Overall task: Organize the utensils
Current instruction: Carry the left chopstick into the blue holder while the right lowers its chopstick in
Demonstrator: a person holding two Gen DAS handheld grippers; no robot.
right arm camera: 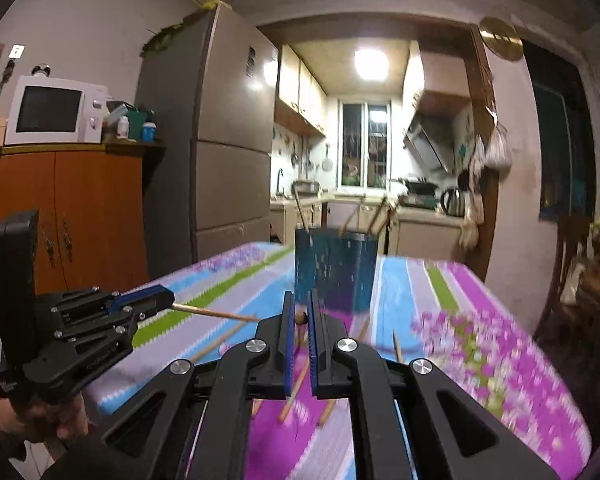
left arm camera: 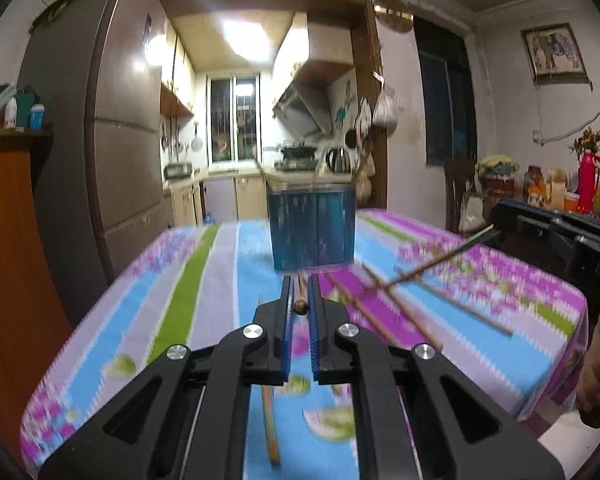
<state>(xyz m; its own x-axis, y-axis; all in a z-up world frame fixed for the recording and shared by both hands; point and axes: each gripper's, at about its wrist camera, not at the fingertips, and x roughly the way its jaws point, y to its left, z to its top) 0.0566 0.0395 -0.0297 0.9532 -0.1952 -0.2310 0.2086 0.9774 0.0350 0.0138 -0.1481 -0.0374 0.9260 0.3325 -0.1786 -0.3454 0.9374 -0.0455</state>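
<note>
A blue utensil holder stands on the striped table ahead; it also shows in the right wrist view with a few chopsticks in it. My left gripper is shut on a wooden chopstick and holds it above the cloth. In the right wrist view the left gripper grips that chopstick at the left. My right gripper is shut on another chopstick. In the left wrist view the right gripper holds it at the right. Several loose chopsticks lie on the cloth.
The table wears a bright striped cloth. A fridge and an orange cabinet with a microwave stand left. A chair and a shelf of flasks stand right. The kitchen lies beyond.
</note>
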